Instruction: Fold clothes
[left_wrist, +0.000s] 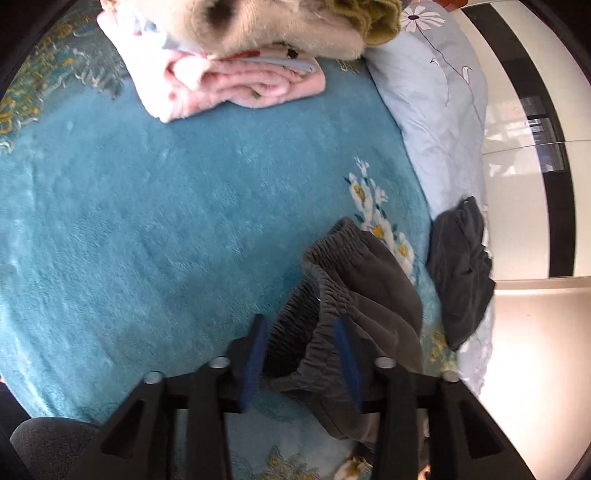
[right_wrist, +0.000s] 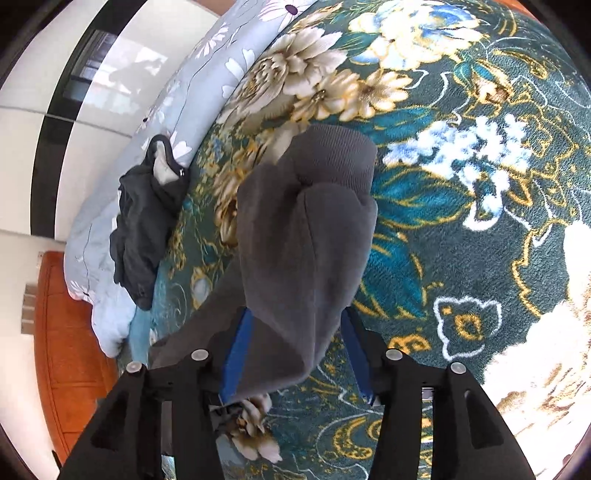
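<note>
A: Grey sweatpants (left_wrist: 354, 280) are soft, thick fleece, floppy w/ some weight, we'd guess; they hang over the bed's teal floral blanket (left_wrist: 166, 221). Best holds, imo: the gathered elastic waistband (left_wrist: 325, 258) and the ribbed cuff (right_wrist: 332, 155).

B: Agreed. Left hand-held gripper (left_wrist: 301, 360): fingers fairly wide apart, waistband bunched between the blue pads, draped over the right one. We can't tell if it's actually pinched.

A: Right hand-held gripper (right_wrist: 295, 354): also spread wide, leg fabric lying between the fingers, cuff end ahead. Grip unclear there too.

B: Further out: another dark garment (right_wrist: 144, 221) at the bed edge on the pale quilt (left_wrist: 443, 110), plus folded pink blanket (left_wrist: 229, 85) far side.
</note>
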